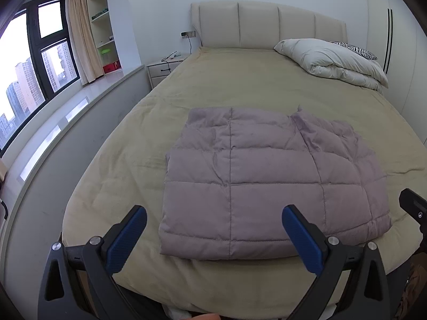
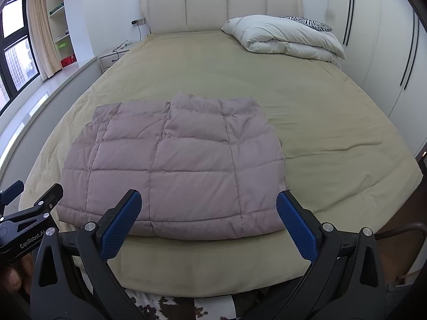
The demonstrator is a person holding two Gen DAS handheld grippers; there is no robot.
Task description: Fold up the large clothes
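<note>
A mauve quilted down garment (image 1: 267, 178) lies folded into a rough rectangle near the foot of the bed (image 1: 226, 80). In the right wrist view the same garment (image 2: 176, 165) sits just ahead of the fingers. My left gripper (image 1: 213, 229) hovers open above the garment's near edge, blue pads wide apart, holding nothing. My right gripper (image 2: 208, 216) is also open over the near edge, empty. The right gripper's black finger (image 1: 413, 208) shows at the right edge of the left view; the left gripper's fingers (image 2: 48, 200) show at the left edge of the right view.
The tan bedspread (image 2: 320, 112) covers the bed. A folded white duvet (image 2: 285, 37) and a zebra-print pillow (image 2: 307, 22) lie by the headboard at the far right. A nightstand (image 1: 162, 70), window ledge (image 1: 80, 112) and shelves stand left; wardrobe doors (image 2: 373, 40) stand right.
</note>
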